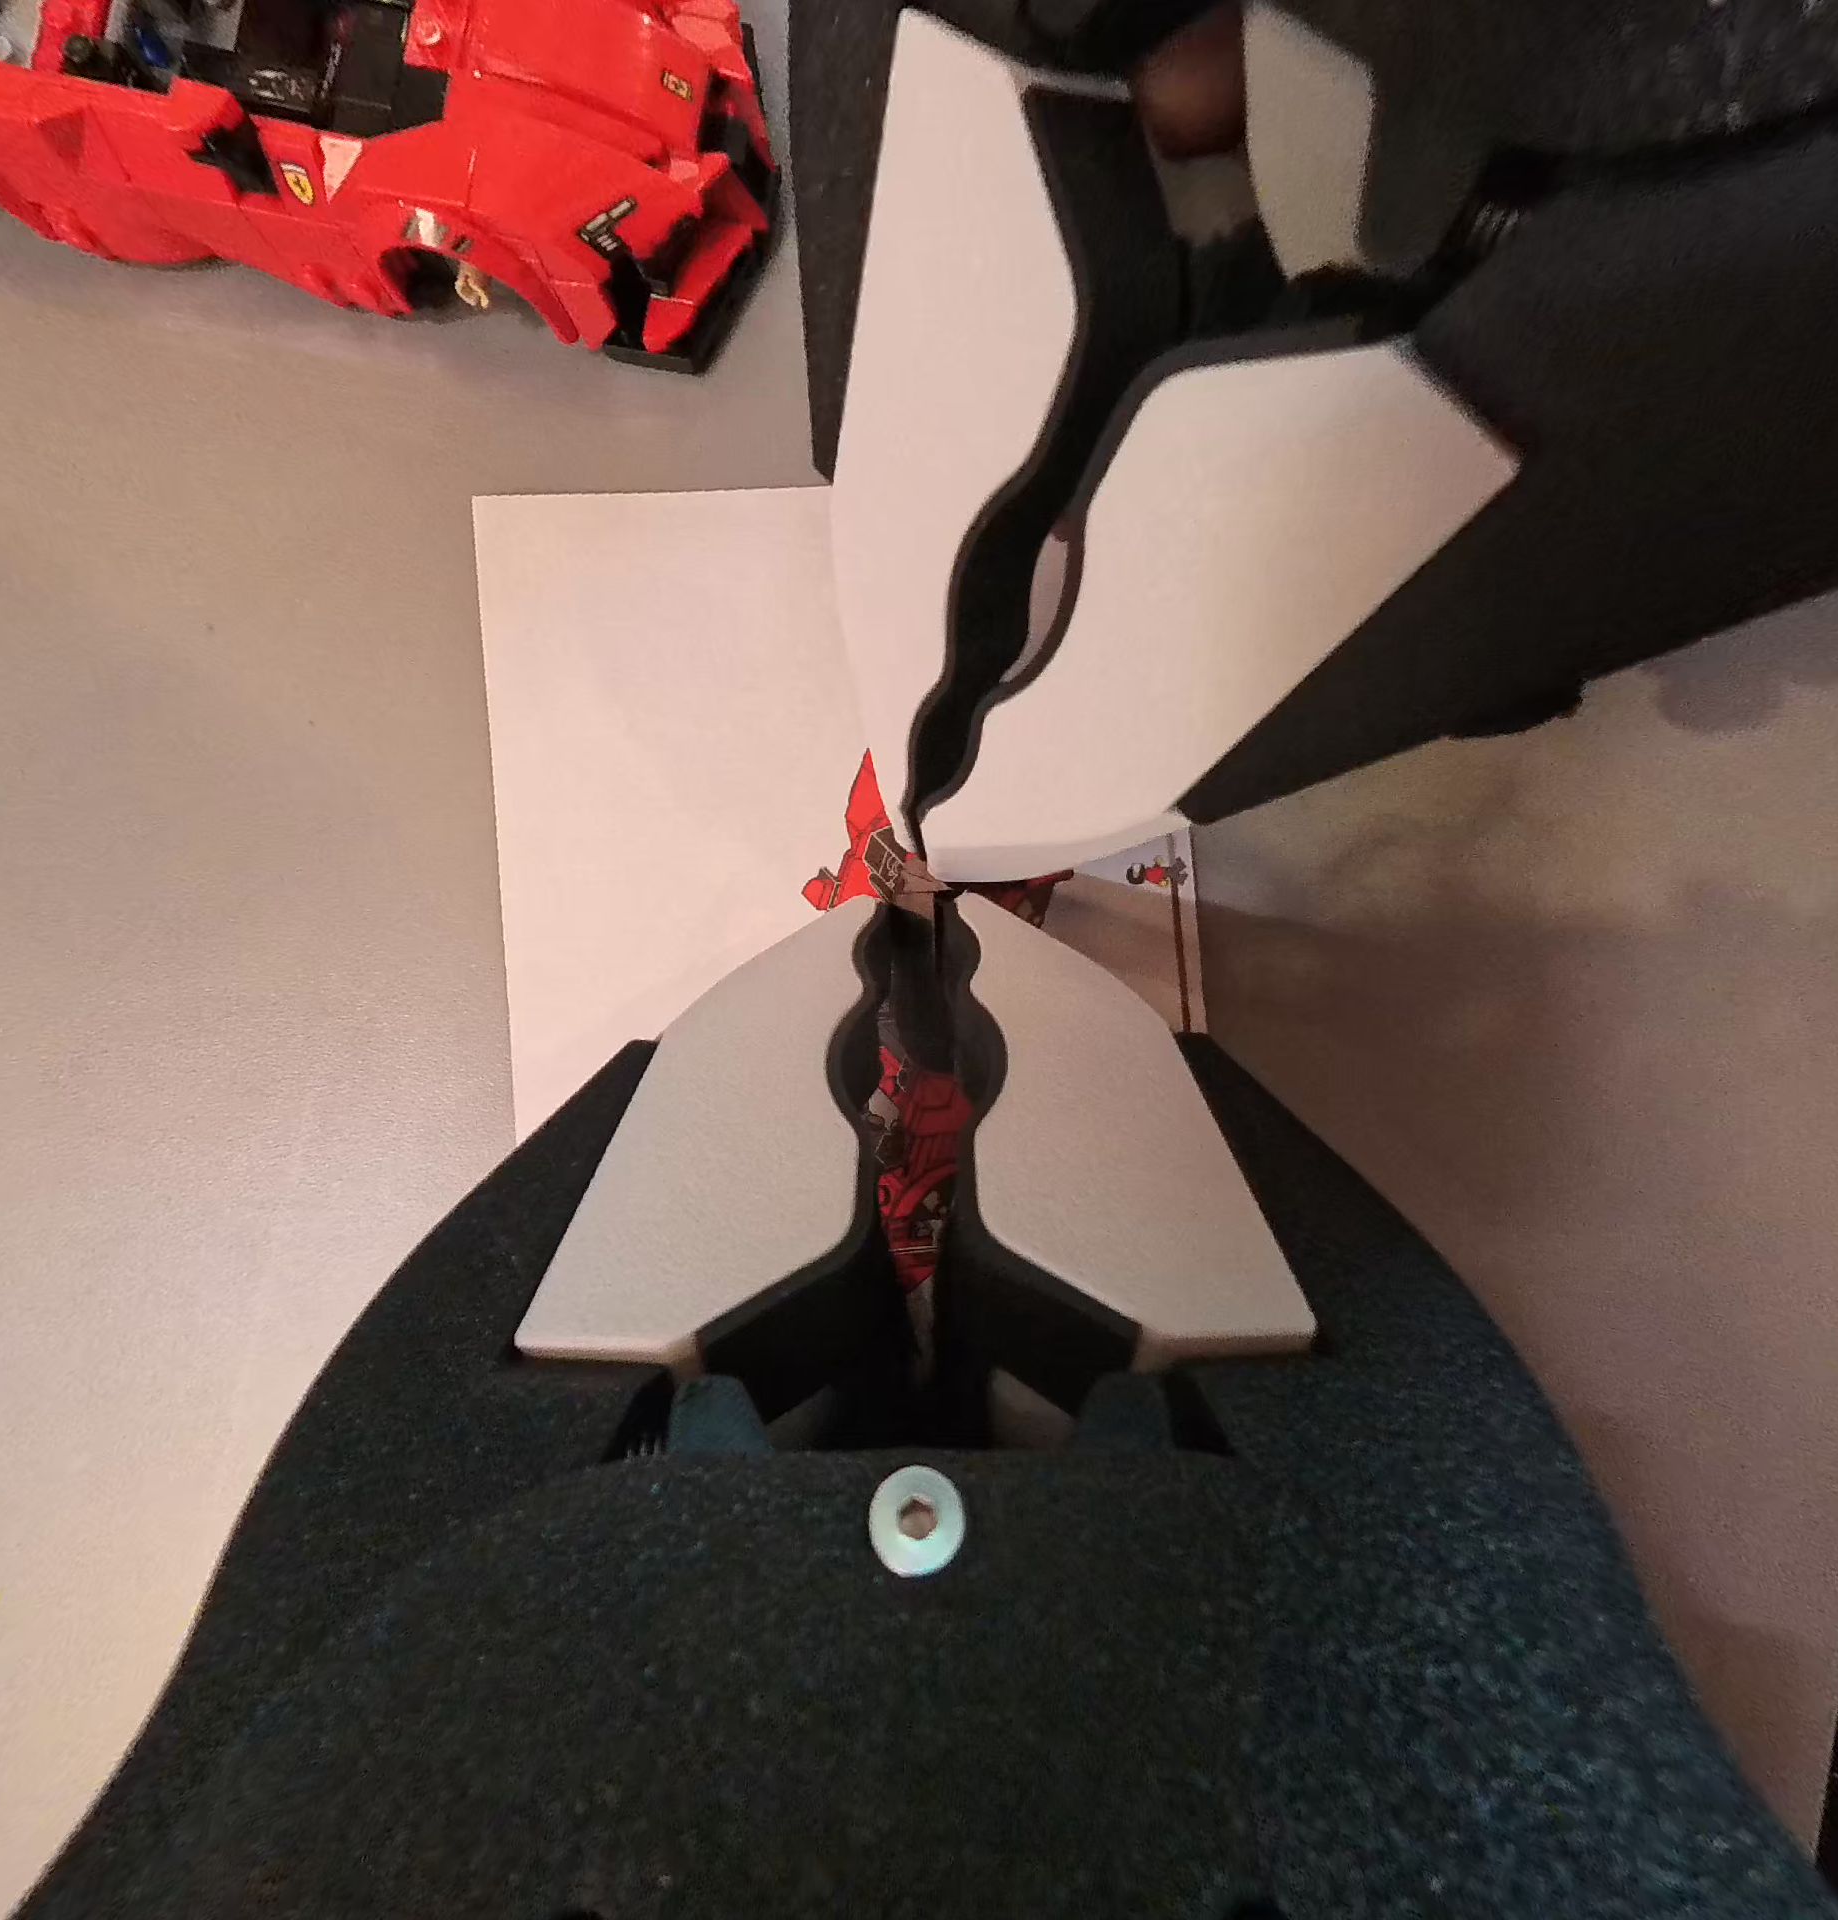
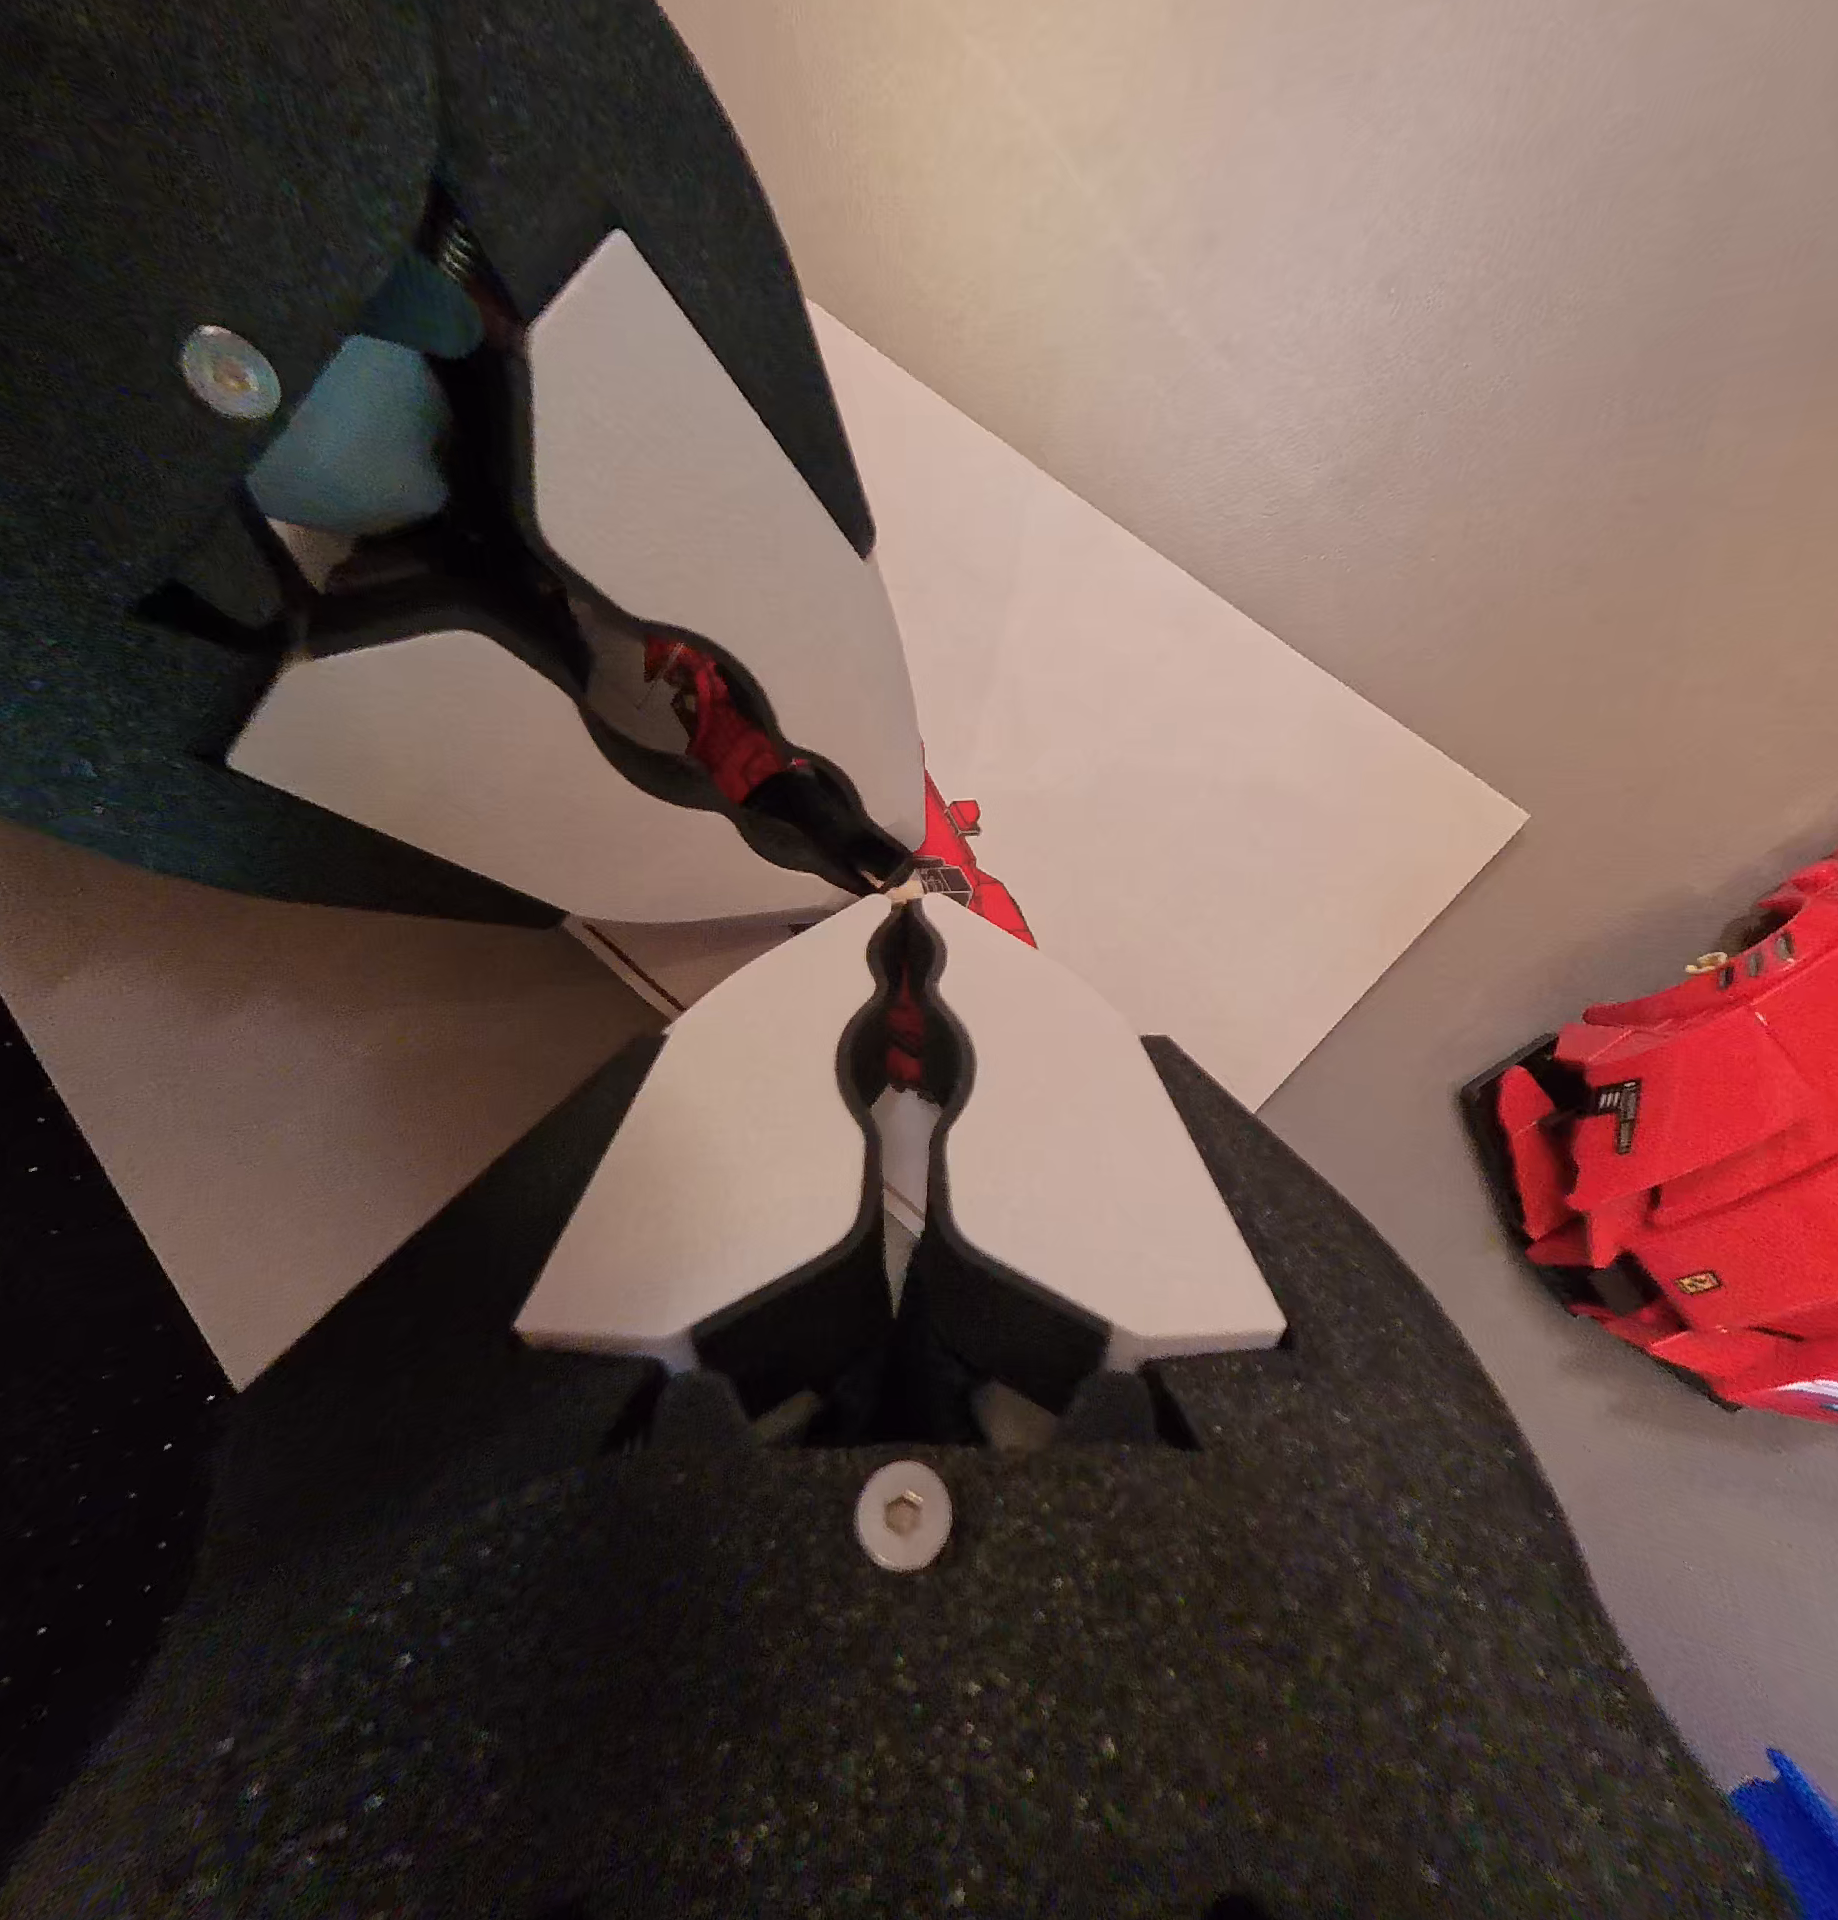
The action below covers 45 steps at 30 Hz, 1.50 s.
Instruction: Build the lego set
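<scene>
My left gripper [image 1: 910, 912] is shut on a thin dark piece [image 1: 917, 971] with a small tan end [image 1: 920, 881]. My right gripper [image 2: 899, 914] is shut, and its tips touch that tan end [image 2: 902, 890]. The two grippers meet tip to tip just above the open white instruction booklet [image 1: 666, 727], over its red car picture [image 1: 861, 842]. The right gripper [image 1: 917, 826] comes in from the upper right in the left wrist view. The left gripper [image 2: 887, 871] comes in from the upper left in the right wrist view. The red Lego car [image 1: 375, 187] stands on the grey table behind the booklet.
The car [image 2: 1725, 1195] lies to the right of the booklet [image 2: 1154, 727] in the right wrist view. A blue object [image 2: 1808, 1839] shows at the bottom right corner. A black surface [image 2: 63, 1195] borders the grey table on the left. My two grippers' fingertips are within a few centimetres of each other.
</scene>
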Motion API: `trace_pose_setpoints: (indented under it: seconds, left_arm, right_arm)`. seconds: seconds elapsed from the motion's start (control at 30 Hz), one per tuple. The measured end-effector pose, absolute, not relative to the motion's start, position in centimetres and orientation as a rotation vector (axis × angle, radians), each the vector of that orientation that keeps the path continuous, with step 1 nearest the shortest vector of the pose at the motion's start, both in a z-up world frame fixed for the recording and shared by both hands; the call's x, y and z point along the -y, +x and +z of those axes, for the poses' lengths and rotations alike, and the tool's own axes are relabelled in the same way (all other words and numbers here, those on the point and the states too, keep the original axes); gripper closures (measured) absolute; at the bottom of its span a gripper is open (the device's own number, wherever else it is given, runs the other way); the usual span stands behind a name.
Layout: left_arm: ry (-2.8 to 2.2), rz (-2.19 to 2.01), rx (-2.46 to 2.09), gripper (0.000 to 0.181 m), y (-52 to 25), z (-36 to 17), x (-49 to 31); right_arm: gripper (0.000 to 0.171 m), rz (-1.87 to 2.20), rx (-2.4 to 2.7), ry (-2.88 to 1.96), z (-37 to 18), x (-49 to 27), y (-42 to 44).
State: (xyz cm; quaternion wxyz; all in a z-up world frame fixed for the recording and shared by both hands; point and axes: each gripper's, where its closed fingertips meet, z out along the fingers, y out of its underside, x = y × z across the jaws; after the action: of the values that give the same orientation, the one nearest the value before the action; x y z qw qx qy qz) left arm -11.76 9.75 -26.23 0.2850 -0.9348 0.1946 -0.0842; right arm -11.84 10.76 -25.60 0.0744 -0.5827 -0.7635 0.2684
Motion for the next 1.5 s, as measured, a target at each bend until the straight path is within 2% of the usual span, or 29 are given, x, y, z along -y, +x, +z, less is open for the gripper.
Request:
trace_pose_setpoints:
  seconds: [0.43,0.7,0.97,1.13,1.23,1.3,1.37,1.43,1.5]
  left_arm:
    - [-2.485,-0.249,-0.516,0.173,-11.4,-26.3,-9.6]
    - [-2.478,-0.233,-0.533,0.173,-11.3,-26.4,-9.6]
    - [-2.474,-0.24,-0.529,0.173,-11.3,-26.3,-9.6]
    - [-2.472,-0.23,-0.527,0.173,-11.5,-26.1,-9.5]
    - [-2.456,-0.256,-0.508,0.173,-11.7,-25.6,-9.4]
    - [-2.444,-0.275,-0.491,0.173,-11.8,-25.2,-9.4]
    - [-2.451,-0.267,-0.487,0.173,-12.0,-25.4,-9.3]
    - [-2.445,-0.268,-0.477,0.173,-12.3,-25.3,-9.4]
    - [-2.422,-0.274,-0.455,0.174,-12.6,-24.7,-9.4]
  right_arm:
    - [0.171,0.826,2.159,-1.566,-25.5,-10.5,-11.7]
    - [0.171,0.702,2.093,-1.357,-25.4,-10.4,-11.5]
    - [0.171,0.671,2.135,-1.366,-25.4,-10.4,-11.5]
    - [0.171,0.892,2.053,-1.464,-24.0,-10.7,-11.4]
    - [0.171,0.888,2.015,-1.533,-24.0,-11.8,-10.7]
    - [0.134,0.931,2.014,-1.575,-24.4,-11.2,-10.3]
    - [0.133,0.951,2.027,-1.595,-24.9,-10.3,-10.1]
    - [0.143,0.898,2.02,-1.592,-25.5,-10.0,-10.3]
    - [0.145,0.803,2.012,-1.59,-26.1,-10.1,-10.6]
